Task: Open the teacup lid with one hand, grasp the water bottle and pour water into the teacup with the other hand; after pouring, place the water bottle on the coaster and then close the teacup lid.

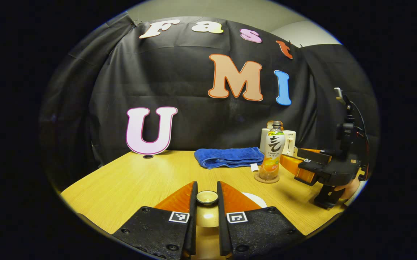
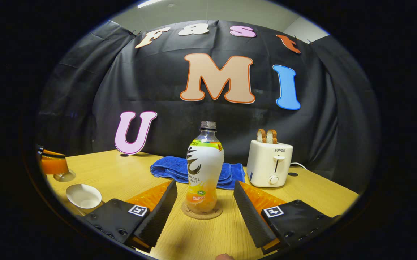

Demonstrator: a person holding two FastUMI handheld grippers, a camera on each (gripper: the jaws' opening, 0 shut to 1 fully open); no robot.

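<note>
Left gripper (image 1: pixel 207 202) fingers are pinching the round gold lid knob (image 1: pixel 207 197) at bottom centre; right gripper (image 2: pixel 205 211) fingers are gaping around the clear orange-drink bottle (image 2: pixel 204 169) on its cork coaster (image 2: pixel 202 213). A skewed lowering could be chipping the white teacup (image 2: pixel 83 196).

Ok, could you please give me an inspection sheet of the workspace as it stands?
Surface: light wooden table, no spills seen.
Job's things: clear plastic drink bottle upright on round cork coaster; white teacup uncovered; pale round teacup lid held off it.
Clutter: folded blue towel; white toaster holding two bread slices.
Grippers: left gripper shut on the lid's knob; right gripper open, flanking the bottle without touching.
Cables: white cord behind the toaster.
Surroundings: black cloth wall.
</note>
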